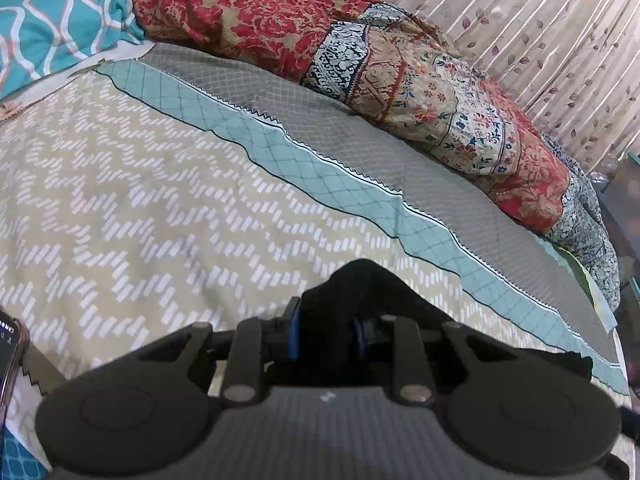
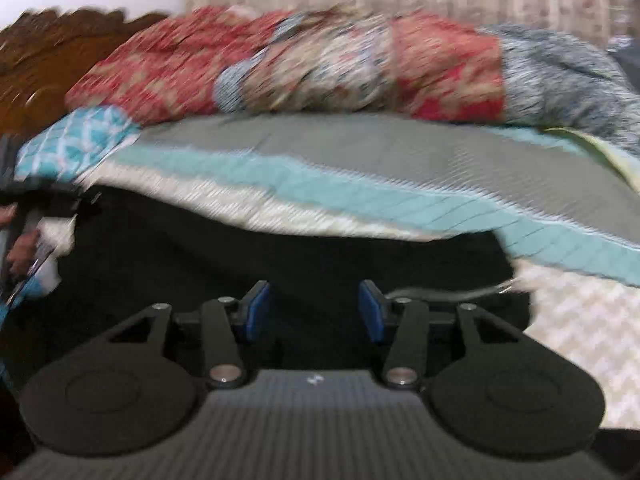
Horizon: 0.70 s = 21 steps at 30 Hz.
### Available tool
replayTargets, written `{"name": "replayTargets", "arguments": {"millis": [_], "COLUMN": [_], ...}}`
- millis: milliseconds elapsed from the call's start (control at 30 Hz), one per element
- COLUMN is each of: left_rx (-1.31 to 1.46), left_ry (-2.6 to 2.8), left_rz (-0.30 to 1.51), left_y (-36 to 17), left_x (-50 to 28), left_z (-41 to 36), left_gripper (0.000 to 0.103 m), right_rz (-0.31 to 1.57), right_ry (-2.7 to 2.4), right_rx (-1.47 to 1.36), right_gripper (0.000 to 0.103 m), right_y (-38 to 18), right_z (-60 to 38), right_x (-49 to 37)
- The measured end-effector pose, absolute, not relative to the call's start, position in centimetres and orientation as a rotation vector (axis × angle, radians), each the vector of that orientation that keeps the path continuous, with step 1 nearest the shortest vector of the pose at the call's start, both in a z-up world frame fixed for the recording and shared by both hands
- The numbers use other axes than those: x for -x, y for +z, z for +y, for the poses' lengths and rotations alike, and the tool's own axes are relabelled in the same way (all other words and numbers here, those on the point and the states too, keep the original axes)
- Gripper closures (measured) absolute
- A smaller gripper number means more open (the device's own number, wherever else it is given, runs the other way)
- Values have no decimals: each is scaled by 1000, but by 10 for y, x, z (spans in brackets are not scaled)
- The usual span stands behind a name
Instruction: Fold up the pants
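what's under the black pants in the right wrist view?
The pants lie spread on the bedspread, whose zigzag cream print shows along their far and right edges. Whatever lies beneath the fabric itself is covered. The right gripper hovers open above them.

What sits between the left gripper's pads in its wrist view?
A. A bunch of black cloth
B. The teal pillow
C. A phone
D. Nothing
A: the left gripper is closed on a bunched fold of the black pants, above the zigzag bedspread.
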<state>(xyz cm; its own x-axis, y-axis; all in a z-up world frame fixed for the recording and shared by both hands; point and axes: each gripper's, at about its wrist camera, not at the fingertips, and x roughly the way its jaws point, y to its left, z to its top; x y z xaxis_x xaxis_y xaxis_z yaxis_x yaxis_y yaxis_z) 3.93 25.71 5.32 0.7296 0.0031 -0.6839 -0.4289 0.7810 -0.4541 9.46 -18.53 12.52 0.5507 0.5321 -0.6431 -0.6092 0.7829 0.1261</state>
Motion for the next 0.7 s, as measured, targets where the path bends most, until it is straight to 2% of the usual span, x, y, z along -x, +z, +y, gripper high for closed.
{"name": "replayTargets", "arguments": {"millis": [100,200,267,333,367,400,433,567,700], "left_rx": [656,649,639,634,632,627,618,592,619], "left_ry": [264,268,267,268,270,271,273,269,281], "left_rz": [719,719,720,716,713,709,705,668,628], "left_y": [50,50,52,55,56,57,59,72,80], "left_x": [-39,-40,-42,-46,-47,-48,-49,-57,-76], "left_z": [256,254,254,254,254,253,253,255,263], "left_gripper": [80,80,80,80,80,81,81,82,82], "right_rz": [709,716,763,831,868,896,913,734,545], "right_ry": [561,431,384,372,392,417,443,410,144], "right_rx": [148,145,87,25,14,6,-2,46,69], "right_gripper": [51,45,41,41,46,59,77,79,79], "right_y": [111,91,77,60,53,49,48,92,143], "right_z": [-203,-216,-228,-234,-238,-238,-237,-249,-303], "right_x": [-129,-168,-196,-224,-231,-233,-234,-222,-244]}}
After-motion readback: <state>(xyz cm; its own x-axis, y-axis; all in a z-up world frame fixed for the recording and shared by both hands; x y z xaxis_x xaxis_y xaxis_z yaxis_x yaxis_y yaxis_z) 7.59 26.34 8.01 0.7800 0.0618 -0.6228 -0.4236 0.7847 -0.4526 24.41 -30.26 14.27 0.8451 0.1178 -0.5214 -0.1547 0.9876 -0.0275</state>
